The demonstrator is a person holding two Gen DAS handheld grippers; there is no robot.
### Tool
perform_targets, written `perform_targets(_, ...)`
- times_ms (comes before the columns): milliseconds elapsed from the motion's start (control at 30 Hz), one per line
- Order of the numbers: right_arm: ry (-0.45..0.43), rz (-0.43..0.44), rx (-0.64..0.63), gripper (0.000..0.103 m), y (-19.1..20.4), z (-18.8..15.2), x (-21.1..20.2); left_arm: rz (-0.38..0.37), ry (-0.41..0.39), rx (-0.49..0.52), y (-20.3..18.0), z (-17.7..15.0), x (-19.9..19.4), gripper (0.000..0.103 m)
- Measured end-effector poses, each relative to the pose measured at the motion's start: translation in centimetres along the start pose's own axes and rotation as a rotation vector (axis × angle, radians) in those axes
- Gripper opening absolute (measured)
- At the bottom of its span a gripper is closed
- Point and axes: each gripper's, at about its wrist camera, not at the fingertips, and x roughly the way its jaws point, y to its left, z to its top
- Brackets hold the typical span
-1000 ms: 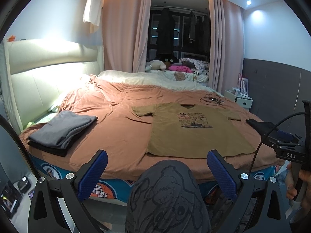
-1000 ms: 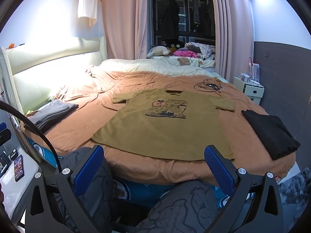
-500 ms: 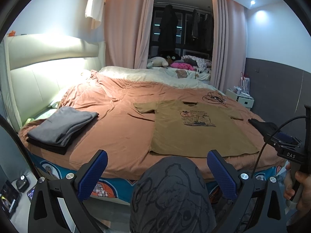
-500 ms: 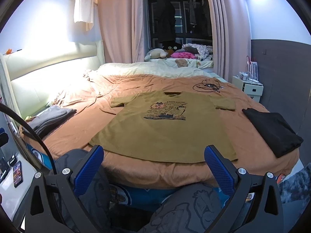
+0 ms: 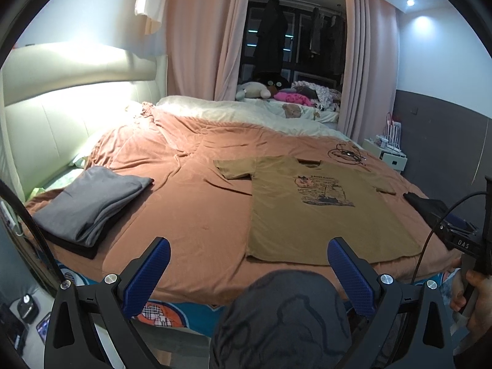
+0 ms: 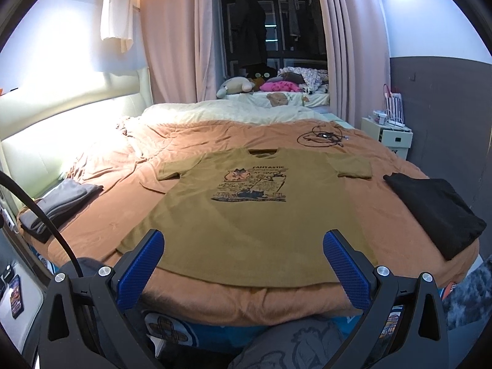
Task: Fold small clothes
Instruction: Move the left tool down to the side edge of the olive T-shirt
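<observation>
An olive T-shirt with a dark print lies flat, face up, on the orange bedspread, hem toward me. It also shows in the right wrist view. My left gripper is open and empty, held off the bed's front edge, left of the shirt's hem. My right gripper is open and empty, just in front of the hem's middle. Neither touches the cloth.
A folded grey stack lies on the bed's left side. A folded black garment lies at the right. A tangled cable lies beyond the collar. A white nightstand stands right. My knee is below.
Both grippers have moved forward toward the bed and the shirt looks nearer and larger. Both stay open and empty.
</observation>
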Motion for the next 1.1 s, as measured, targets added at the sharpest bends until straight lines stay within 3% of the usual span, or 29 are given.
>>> perform_targets(233,0.035,-0.015,0.014,0.103,-0.1,1.5,4.0,0.001,0.042,-0.022,1.9,1.2,4.3,0.102)
perform_targets(500,0.101,-0.001,0.031,0.103,-0.5,4.0,9.2,-0.016,0.097,-0.062,3.8,2.3,10.0,0.091)
perform_targets(1100,0.261,0.007,-0.004,0.103,-0.5,7.9,20.9,-0.036,0.227,-0.133,7.3,3.8,22.9,0.081)
